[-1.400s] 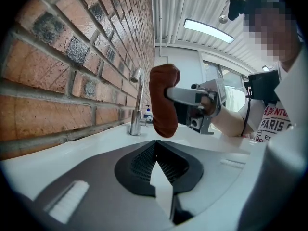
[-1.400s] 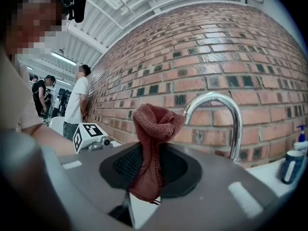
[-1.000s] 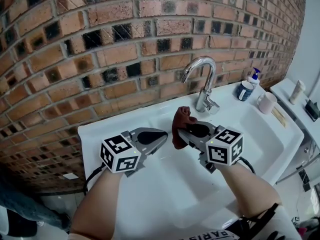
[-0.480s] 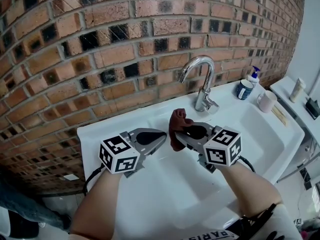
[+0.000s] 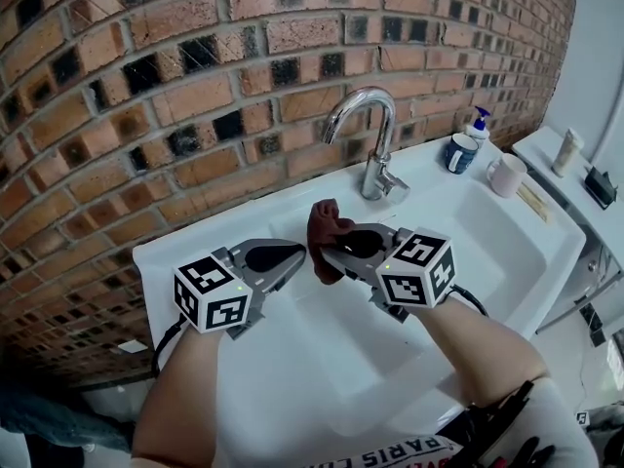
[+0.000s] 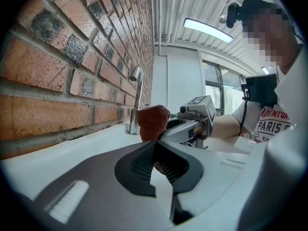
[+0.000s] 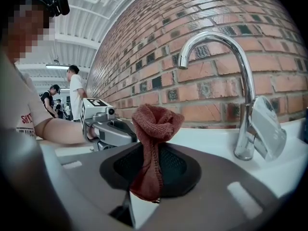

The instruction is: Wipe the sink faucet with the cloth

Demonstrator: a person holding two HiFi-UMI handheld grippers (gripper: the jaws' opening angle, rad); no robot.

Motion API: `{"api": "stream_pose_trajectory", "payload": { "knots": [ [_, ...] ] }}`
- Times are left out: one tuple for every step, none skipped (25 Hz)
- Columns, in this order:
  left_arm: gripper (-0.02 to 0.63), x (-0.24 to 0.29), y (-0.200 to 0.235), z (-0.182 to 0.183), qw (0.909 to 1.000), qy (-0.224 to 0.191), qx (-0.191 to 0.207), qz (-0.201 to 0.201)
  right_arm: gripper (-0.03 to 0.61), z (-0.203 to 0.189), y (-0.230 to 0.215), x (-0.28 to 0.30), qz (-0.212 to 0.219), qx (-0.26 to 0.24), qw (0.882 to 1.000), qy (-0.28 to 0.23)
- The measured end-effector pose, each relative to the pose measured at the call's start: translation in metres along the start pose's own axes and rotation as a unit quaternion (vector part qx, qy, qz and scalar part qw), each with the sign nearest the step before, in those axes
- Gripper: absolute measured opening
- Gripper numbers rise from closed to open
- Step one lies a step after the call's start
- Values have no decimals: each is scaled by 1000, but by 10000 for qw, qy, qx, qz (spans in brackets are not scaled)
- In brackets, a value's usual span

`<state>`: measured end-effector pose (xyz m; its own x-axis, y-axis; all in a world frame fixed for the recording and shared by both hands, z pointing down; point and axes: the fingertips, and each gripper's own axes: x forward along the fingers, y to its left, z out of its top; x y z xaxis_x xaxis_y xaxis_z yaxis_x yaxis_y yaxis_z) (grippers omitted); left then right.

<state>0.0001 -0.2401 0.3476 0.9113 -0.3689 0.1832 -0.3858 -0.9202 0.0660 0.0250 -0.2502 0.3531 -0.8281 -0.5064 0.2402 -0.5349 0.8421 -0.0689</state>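
Observation:
A chrome gooseneck faucet stands at the back of the white sink, against the brick wall. My right gripper is shut on a reddish-brown cloth, which bunches up above the jaws and hangs below them; it also shows clearly in the right gripper view as the cloth, with the faucet to its right and some way off. My left gripper sits just left of the cloth with its jaws closed and nothing between them. From the left gripper view the cloth is just ahead.
On the sink's right ledge stand a dark blue mug, a soap pump bottle and a pale pink mug. A white shelf with small items lies further right. People stand in the background.
Both grippers and the cloth have shifted slightly left and lower in the head view as the head moved; the cloth stays gripped and the grippers keep the same spacing.

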Motion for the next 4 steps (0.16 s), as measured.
{"api": "stream_pose_trajectory", "payload": {
  "knots": [
    [6,0,0,0,10000,5,-4,4,87,0,0,0,10,-6,10000,-3],
    [6,0,0,0,10000,11,-7,8,87,1,0,0,20,-10,10000,-7],
    [6,0,0,-1,10000,16,-8,12,87,1,0,0,30,-11,10000,-10],
    [6,0,0,-1,10000,20,-10,16,87,1,0,0,39,-12,10000,-12]
  ]
}}
